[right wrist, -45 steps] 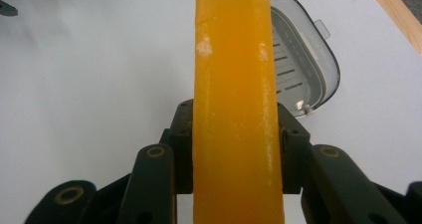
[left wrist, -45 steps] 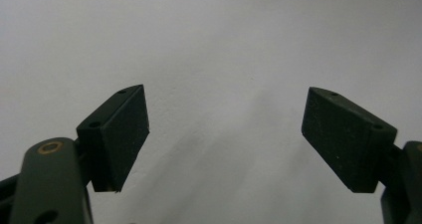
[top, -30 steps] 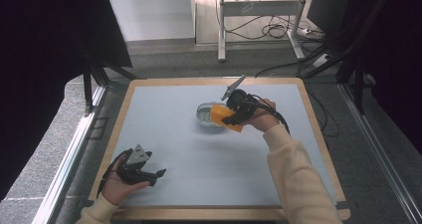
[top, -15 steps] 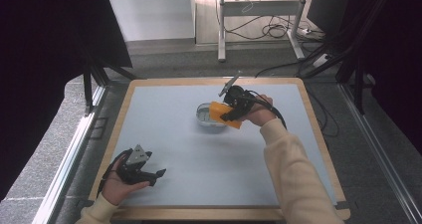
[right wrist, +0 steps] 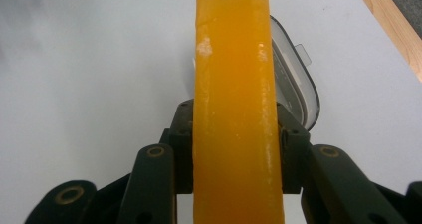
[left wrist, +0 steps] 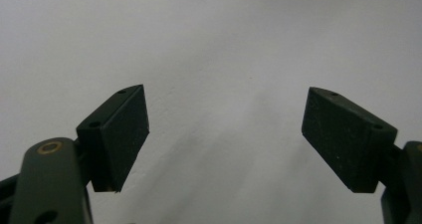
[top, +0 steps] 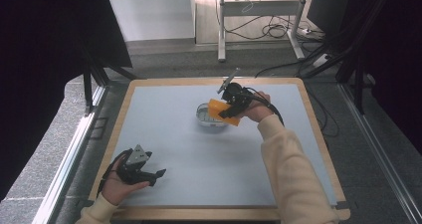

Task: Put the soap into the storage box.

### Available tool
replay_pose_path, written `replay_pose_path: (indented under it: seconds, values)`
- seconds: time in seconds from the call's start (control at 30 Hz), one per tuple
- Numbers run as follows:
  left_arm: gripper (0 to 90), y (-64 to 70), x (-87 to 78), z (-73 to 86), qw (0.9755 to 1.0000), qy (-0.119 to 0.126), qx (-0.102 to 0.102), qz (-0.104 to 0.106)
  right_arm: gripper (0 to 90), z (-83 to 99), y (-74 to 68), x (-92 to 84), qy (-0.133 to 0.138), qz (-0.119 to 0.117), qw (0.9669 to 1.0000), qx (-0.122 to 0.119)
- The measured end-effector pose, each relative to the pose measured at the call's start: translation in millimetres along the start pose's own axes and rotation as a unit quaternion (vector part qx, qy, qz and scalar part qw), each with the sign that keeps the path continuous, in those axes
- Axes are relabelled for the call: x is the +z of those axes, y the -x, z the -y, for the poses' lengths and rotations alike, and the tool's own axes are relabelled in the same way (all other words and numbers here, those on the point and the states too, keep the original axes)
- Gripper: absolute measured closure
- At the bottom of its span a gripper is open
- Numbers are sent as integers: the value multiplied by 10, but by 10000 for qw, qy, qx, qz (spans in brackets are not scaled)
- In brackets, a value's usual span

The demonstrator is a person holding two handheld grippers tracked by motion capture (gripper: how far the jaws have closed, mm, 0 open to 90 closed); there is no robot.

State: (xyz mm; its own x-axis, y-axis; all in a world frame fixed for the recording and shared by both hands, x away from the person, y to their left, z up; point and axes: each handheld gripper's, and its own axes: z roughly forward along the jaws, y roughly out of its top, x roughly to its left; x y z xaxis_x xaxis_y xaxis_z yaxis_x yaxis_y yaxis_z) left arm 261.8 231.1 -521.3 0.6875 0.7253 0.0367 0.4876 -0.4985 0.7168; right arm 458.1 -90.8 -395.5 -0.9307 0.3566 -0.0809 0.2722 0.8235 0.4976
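Note:
My right gripper (top: pixel 230 108) is shut on a thick orange sponge (top: pixel 219 110), which it holds edge-up over the far middle of the table. In the right gripper view the sponge (right wrist: pixel 233 99) rises between both jaws, pinched at its lower part. Just behind and under it sits a clear plastic container (top: pixel 205 116), whose rounded rim (right wrist: pixel 300 79) peeks out to the sponge's right. My left gripper (top: pixel 152 176) rests low at the near left of the table. Its jaws stand wide apart over bare table, and the left gripper (left wrist: pixel 225 134) has nothing between its pads.
The work surface is a pale blue-grey mat (top: pixel 174 149) on a wood-edged board (top: pixel 219 213). Beyond the far edge stand metal desk legs (top: pixel 221 30) and loose cables (top: pixel 278 32) on the floor. Dark frame posts (top: pixel 89 84) flank the table.
The right gripper has shifted slightly toward the far side with the sponge, which now hangs over the container. The left gripper has stayed where it was.

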Motion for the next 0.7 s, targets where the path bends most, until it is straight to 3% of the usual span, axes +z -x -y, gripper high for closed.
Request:
replay_pose_path:
  seconds: [0.7]
  values:
    - [188,-14,-1,8,10000,-8,-17,-4,620,-118,153,198,-58,-248,9989,-385]
